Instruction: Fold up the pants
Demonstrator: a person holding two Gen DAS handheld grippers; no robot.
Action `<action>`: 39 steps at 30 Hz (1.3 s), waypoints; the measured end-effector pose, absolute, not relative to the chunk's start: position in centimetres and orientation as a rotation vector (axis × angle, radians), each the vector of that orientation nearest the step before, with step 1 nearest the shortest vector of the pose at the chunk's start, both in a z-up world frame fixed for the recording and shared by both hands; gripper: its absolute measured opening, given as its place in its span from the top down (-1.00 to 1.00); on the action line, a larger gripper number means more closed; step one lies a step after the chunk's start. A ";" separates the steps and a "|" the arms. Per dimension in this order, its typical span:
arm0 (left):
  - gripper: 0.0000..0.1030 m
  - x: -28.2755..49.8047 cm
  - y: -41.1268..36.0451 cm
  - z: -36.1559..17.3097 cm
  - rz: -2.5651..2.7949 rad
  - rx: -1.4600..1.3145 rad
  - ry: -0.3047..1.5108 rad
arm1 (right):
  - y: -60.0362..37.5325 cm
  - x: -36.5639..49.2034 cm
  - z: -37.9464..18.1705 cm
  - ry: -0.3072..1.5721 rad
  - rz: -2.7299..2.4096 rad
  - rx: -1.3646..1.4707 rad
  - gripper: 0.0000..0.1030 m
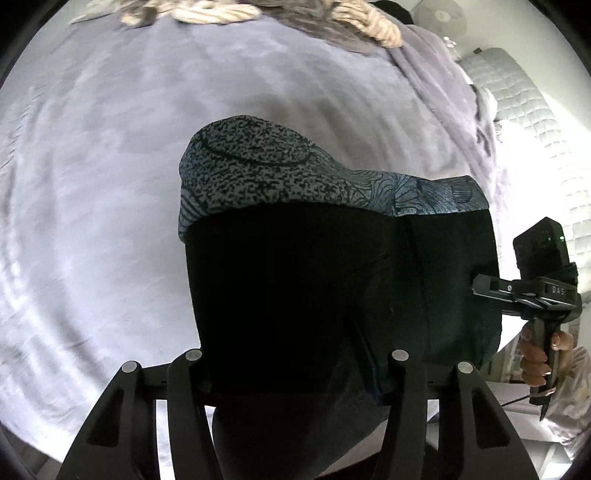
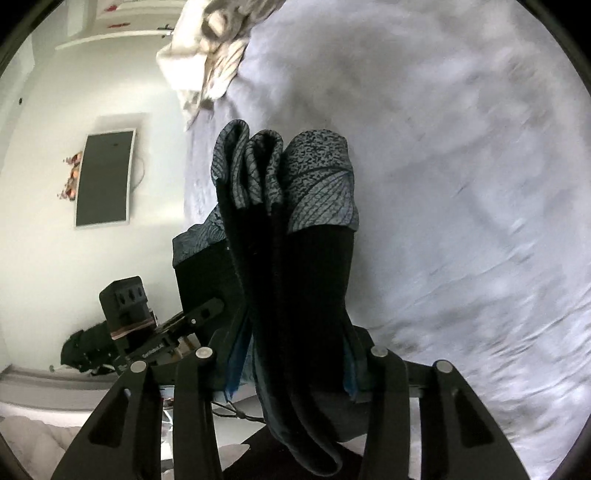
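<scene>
Above the grey bed (image 1: 110,184), the folded pants (image 1: 332,277) hung between both grippers: the left gripper (image 1: 295,369) pinched the near edge, the right gripper (image 1: 480,288) at three o'clock clamped the side. Bulky layers might have slipped, undoing the fold.

"DAS" on right gripper (image 1: 480,286)

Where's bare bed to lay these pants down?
Bare lavender bedspread spreads ahead and to the left of the pants, up to the striped laundry pile at the far edge. Crowded there, and right where the right gripper clamps the cloth beside the white quilt.
</scene>
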State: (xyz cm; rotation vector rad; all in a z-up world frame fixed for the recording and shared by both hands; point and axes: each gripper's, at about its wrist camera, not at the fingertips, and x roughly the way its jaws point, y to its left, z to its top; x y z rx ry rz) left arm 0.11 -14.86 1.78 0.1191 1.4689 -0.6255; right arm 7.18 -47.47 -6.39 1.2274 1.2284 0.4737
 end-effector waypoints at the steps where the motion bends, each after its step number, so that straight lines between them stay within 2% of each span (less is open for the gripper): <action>1: -0.09 0.1 -13.9 1.5 -0.605 0.122 1.479 | -46.3 7.3 -6.5 1.236 0.477 1.224 0.11; 4: -0.23 0.2 -12.1 -0.8 -0.518 0.180 1.493 | -42.9 8.1 -7.9 1.292 0.451 1.189 0.11; 6: -0.46 0.5 -10.9 -3.0 -0.436 0.225 1.505 | -40.9 8.8 -9.6 1.365 0.401 1.120 0.04; 7: -0.59 0.7 -10.2 -4.0 -0.409 0.207 1.509 | -40.1 9.1 -10.5 1.409 0.353 1.074 -0.09; 8: -0.78 1.1 -9.5 -4.5 -0.391 0.162 1.515 | -39.6 9.3 -11.2 1.450 0.296 1.024 -0.35; 9: -0.81 1.3 -9.3 -4.7 -0.384 0.137 1.524 | -39.4 9.5 -11.8 1.481 0.238 0.981 -0.57; 18: -0.81 1.0 -8.6 -1.4 -0.294 0.225 1.425 | -39.7 7.3 -8.2 1.526 0.071 0.732 -0.62; 22: -0.81 1.9 -8.7 0.7 -0.239 0.210 1.344 | -39.4 6.3 -5.9 1.482 0.029 0.668 -0.61; 29: -0.81 6.1 -9.1 -2.9 -0.059 0.251 1.366 | -37.3 8.0 -4.7 1.441 -0.018 0.599 -0.59; 32: -0.83 6.2 -8.9 -4.2 -0.069 0.341 1.344 | -36.1 9.6 -7.0 1.493 -0.053 0.518 -0.61; 34: -0.85 6.3 -8.7 -4.7 -0.072 0.351 1.339 | -36.2 9.8 -7.9 1.501 -0.058 0.526 -0.68; 39: -0.85 5.9 -6.1 -3.6 -0.043 0.308 1.374 | -38.1 8.9 -7.0 1.502 -0.059 0.571 -0.69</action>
